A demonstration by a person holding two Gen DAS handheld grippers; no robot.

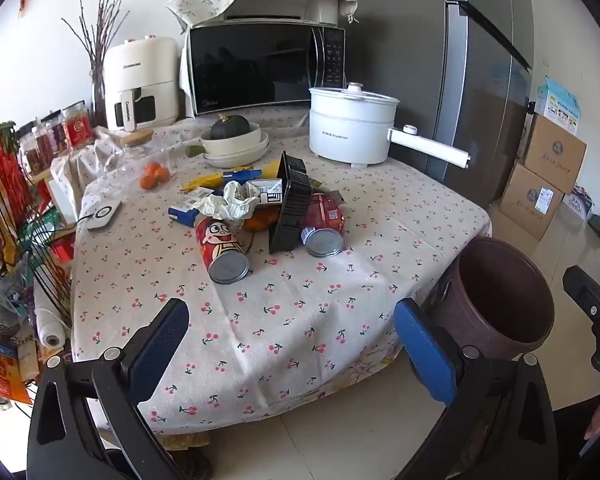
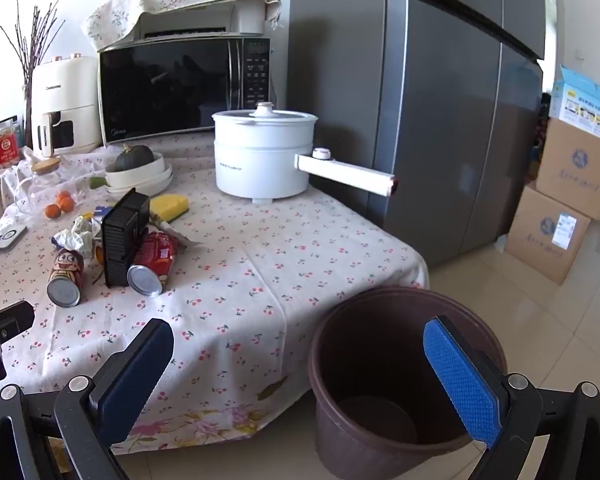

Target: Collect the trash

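So both my grippers were hanging off the near edge of the table [image 1: 300, 320], the one with the cherry-print cloth, and neither was holding a thing. My left gripper [image 1: 292, 344] had its jaws spread wide over the near edge, nothing between the blue pads.

Going left to right across the trash pile in the middle of the table: a blue carton [image 1: 182, 213] lay flat on the left side, with a crumpled white wrapper [image 1: 230, 202] bunched up just beside it. In front of that, toward the near edge, a red cartoon can [image 1: 220, 250] lay on its side, metal bottom facing me. Next over, a black plastic tray [image 1: 292, 204] stood tipped up on its edge, and a second red can [image 1: 322, 222] lay against its right side, also bottom-out. A yellow sponge [image 2: 170, 206] sat behind the tray, toward the white electric pot [image 1: 350, 128] at the far edge.

Off the table's right near corner, down on the floor, stood the brown trash bin [image 2: 400, 380], looking empty. My right gripper [image 2: 296, 384] hovered just above it, jaws wide apart too.
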